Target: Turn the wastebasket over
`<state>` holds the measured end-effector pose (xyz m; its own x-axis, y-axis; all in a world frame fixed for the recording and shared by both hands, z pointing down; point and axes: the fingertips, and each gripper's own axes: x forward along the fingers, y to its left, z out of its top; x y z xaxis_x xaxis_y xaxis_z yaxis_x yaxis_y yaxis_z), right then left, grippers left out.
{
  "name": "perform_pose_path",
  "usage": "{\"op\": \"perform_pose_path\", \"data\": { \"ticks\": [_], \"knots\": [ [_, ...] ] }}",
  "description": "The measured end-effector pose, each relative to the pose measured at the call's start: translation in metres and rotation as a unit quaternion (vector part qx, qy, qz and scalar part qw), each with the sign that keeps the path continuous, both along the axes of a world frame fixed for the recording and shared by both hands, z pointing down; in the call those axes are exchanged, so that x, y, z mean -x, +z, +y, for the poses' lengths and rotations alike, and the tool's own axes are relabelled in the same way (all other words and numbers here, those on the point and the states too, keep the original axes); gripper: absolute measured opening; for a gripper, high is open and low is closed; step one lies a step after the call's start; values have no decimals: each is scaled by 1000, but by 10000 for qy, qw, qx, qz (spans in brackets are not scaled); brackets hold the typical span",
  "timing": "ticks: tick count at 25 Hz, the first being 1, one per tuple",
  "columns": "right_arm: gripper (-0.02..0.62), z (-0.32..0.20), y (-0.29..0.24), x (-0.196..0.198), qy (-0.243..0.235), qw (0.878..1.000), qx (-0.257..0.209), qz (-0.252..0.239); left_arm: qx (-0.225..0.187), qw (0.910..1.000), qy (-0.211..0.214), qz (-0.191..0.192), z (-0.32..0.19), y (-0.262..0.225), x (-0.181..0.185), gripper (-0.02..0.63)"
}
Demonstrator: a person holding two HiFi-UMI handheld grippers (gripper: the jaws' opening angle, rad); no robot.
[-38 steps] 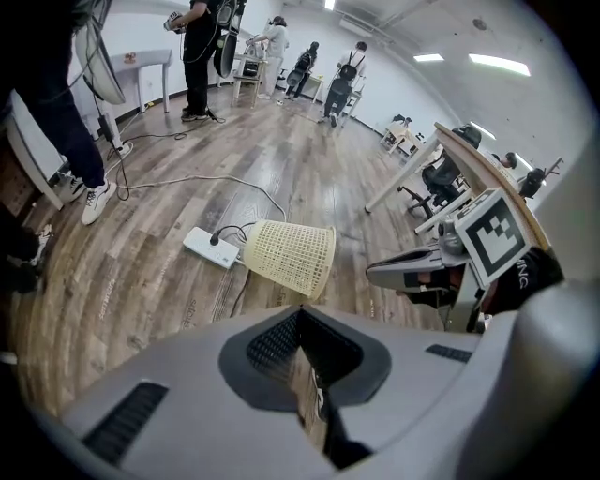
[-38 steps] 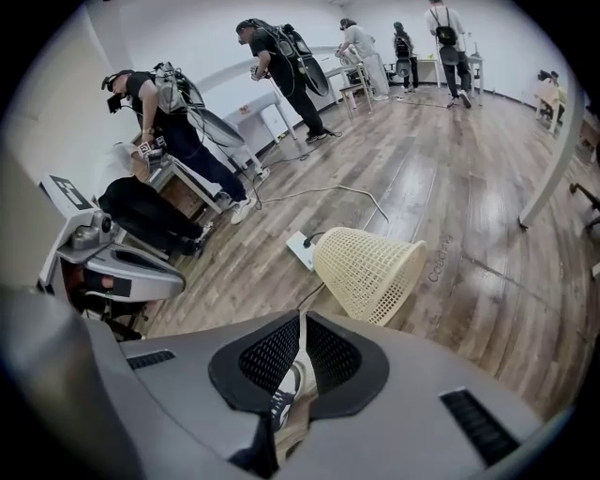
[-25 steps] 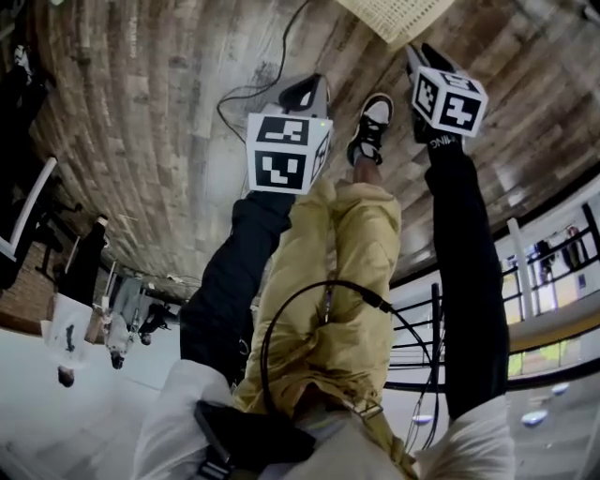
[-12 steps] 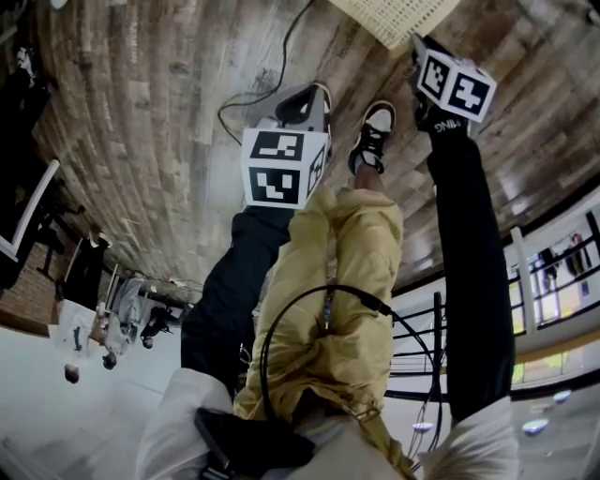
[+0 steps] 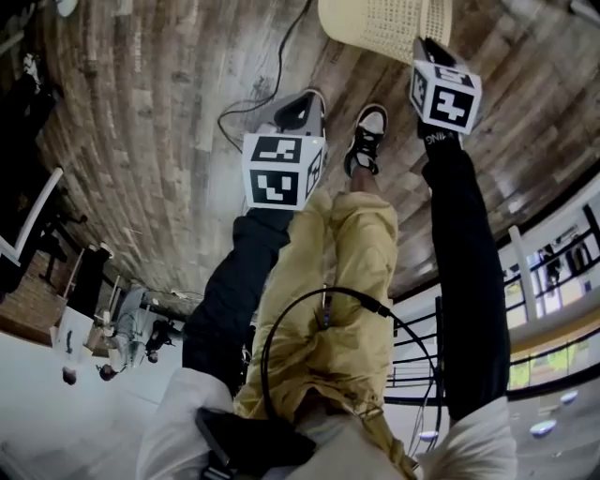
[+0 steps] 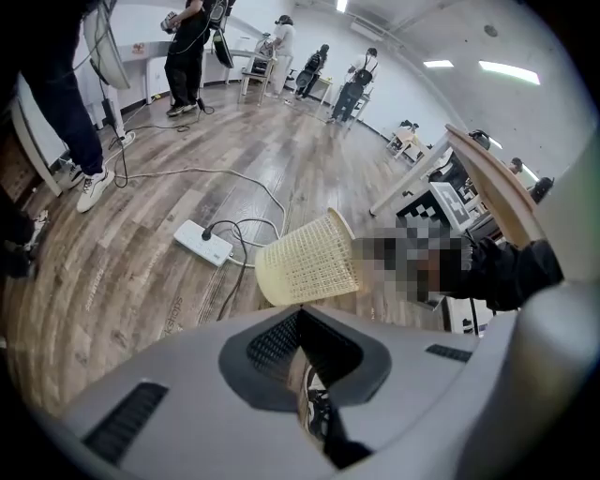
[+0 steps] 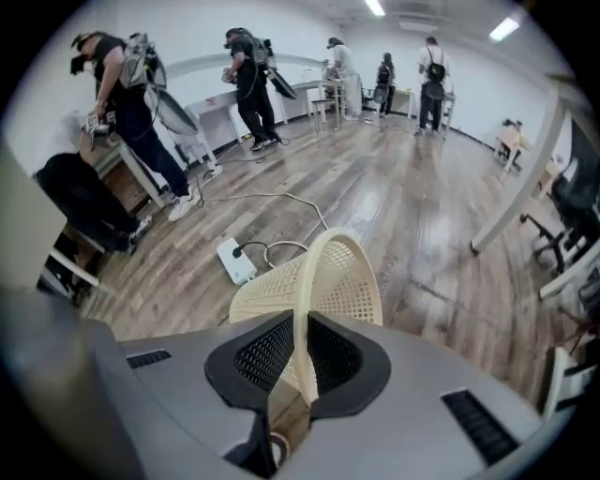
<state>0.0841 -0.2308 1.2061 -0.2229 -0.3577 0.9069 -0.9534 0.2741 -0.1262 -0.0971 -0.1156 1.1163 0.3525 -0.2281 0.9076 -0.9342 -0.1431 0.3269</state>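
Note:
The cream lattice wastebasket (image 5: 382, 24) is tilted on its side over the wood floor, with its open mouth toward my right gripper (image 5: 427, 45). Seen from the right gripper view, the wastebasket's (image 7: 330, 279) rim runs straight between the two black pads (image 7: 339, 361). The jaws are closing and pinch that rim. My left gripper (image 5: 300, 109) hangs apart from the basket, over the person's shoe. Its pads meet with nothing between them. From the left gripper view the wastebasket (image 6: 309, 270) lies just beyond the jaws, bottom end to the left.
A white power strip (image 6: 203, 242) with a looping cable (image 5: 272, 82) lies on the floor beside the basket. The person's legs and a shoe (image 5: 366, 136) stand between the two grippers. Several people and desks are at the far end of the room. A white table leg (image 7: 511, 183) stands to the right.
More of the wastebasket shows at the top of the head view, and it has shifted left. The right gripper stays at its rim. The left gripper has barely shifted.

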Motion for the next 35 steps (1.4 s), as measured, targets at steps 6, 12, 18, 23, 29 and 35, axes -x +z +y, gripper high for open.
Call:
{"op": "perform_pose_path", "data": {
  "ticks": [6,12,18,23,29,35],
  "knots": [
    [57,8,-21,-28,-1146,9809,-673,1421,-122,9998,142,64,-5,-6,-16,2],
    [60,60,-10,15,-2672,9434,-941,1724,-30,9996,295,35,10,1,-27,2],
    [61,125,20,69,-2954,9527,-50,716,63,9992,389,-96,23,9,-20,2],
    [66,146,41,88,-2601,9636,563,-254,63,9990,395,-194,28,17,-8,2],
    [74,147,45,104,-2363,9626,895,-972,152,9989,372,-258,39,21,0,2],
    [74,138,24,101,-1620,9641,1020,-1840,75,9988,425,-215,33,9,-1,2]
  ]
}}
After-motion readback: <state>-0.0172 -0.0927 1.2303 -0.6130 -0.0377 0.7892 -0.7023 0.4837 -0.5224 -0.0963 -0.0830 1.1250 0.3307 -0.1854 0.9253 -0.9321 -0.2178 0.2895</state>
